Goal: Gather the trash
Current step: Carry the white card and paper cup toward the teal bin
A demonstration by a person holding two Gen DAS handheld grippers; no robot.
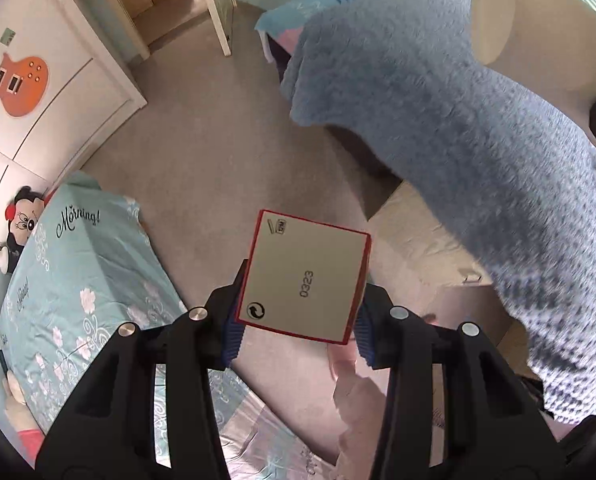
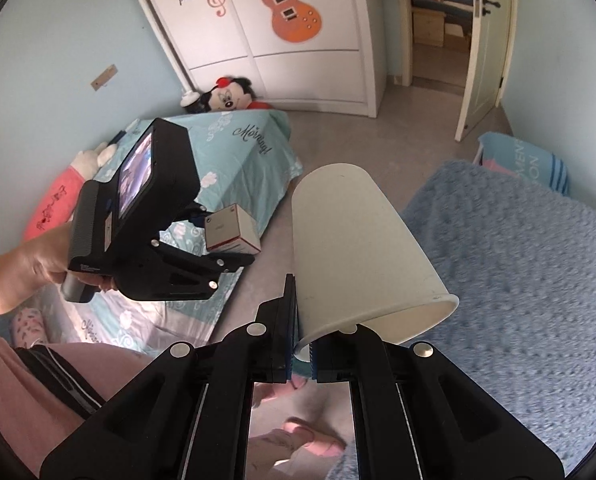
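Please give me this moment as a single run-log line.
left tongs: shut on small box | right tongs: shut on paper cup rim | both carried above floor | bin: not in view

I see a grey floor [image 1: 218, 152] running through the middle of the frame to an open doorway at the top. At lower left is a bed [image 1: 86, 280] with a teal flowered sheet printed "Morning!"; a pink plush toy [image 2: 58, 204] lies on it. At right, a second bed [image 2: 517, 280] carries a fuzzy blue blanket [image 1: 457, 120].
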